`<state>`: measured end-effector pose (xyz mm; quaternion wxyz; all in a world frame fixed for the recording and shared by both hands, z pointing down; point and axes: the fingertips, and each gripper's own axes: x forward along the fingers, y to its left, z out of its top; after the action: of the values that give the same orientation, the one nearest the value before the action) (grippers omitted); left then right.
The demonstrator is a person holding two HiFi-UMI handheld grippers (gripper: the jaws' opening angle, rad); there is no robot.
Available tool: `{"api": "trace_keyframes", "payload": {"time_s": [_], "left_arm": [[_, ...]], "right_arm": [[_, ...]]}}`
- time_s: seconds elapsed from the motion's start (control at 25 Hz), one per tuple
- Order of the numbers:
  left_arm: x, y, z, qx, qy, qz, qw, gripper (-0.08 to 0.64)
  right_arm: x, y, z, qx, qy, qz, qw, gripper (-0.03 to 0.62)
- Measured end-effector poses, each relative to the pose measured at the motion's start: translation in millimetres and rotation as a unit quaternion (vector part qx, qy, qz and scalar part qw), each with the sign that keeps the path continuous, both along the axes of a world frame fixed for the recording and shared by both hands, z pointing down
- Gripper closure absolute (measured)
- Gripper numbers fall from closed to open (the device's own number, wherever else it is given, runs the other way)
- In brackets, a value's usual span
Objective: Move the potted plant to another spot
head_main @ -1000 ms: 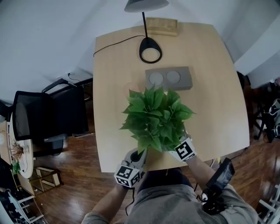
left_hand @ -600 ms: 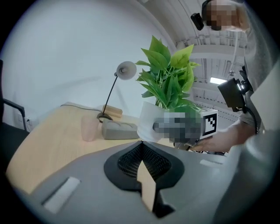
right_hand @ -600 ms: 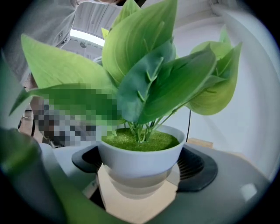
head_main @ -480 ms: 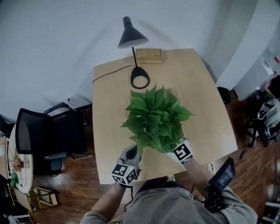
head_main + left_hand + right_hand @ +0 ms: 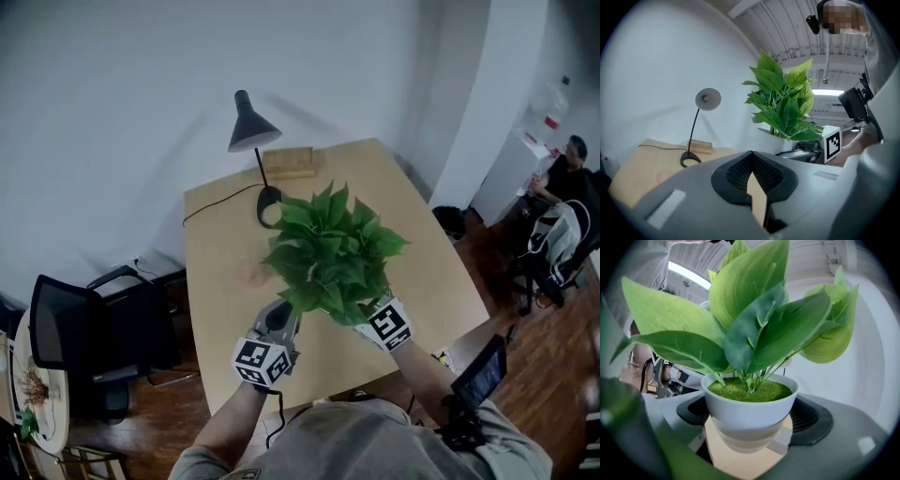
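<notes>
The right gripper (image 5: 751,427), at the lower centre of its own view, has its jaws clamped on either side of the white pot (image 5: 749,405) of the potted plant (image 5: 754,333). The plant's broad green leaves fill the upper frame, and tan tabletop shows beneath the pot between the jaws. The left gripper (image 5: 751,157), at the lower centre of its own view, has its jaws pressed together at the tips with nothing between them. In the head view it lies at the lower centre, just beside the lower left of the foliage, which occupies the middle of the frame over the table (image 5: 422,262). A desk lamp (image 5: 249,127) and a wooden block (image 5: 288,161) stand near the table's far edge, upper centre. A black chair (image 5: 66,323) stands at the left, and a seated person (image 5: 567,173) appears at the upper right.
</notes>
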<state>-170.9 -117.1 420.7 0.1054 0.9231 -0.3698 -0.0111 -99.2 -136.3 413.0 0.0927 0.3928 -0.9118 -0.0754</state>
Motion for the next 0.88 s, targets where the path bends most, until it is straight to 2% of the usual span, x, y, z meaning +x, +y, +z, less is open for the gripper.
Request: {"api": "trace_keyframes", "payload": {"time_s": [0.16, 0.32, 0.4, 0.52, 0.88], "left_arm": [[32, -6, -8, 0.01, -0.001, 0.027, 0.9996, 0.566], [41, -5, -15, 0.016, -0.003, 0.041, 0.999, 0.566], [66, -13, -22, 0.013, -0.006, 0.043, 0.999, 0.566], [91, -25, -26, 0.015, -0.009, 0.04, 0.9991, 0.566], [99, -41, -12, 0.024, 0.0, 0.011, 0.9996, 0.566]], "right_arm": [[31, -5, -4, 0.005, 0.0, 0.026, 1.0, 0.072], [39, -3, -8, 0.008, -0.005, 0.042, 0.999, 0.072], [60, -10, -17, 0.007, -0.011, 0.039, 0.999, 0.072], [83, -21, -14, 0.003, -0.014, 0.037, 0.999, 0.072], [95, -36, 2, 0.017, 0.001, 0.013, 1.0, 0.072]]}}
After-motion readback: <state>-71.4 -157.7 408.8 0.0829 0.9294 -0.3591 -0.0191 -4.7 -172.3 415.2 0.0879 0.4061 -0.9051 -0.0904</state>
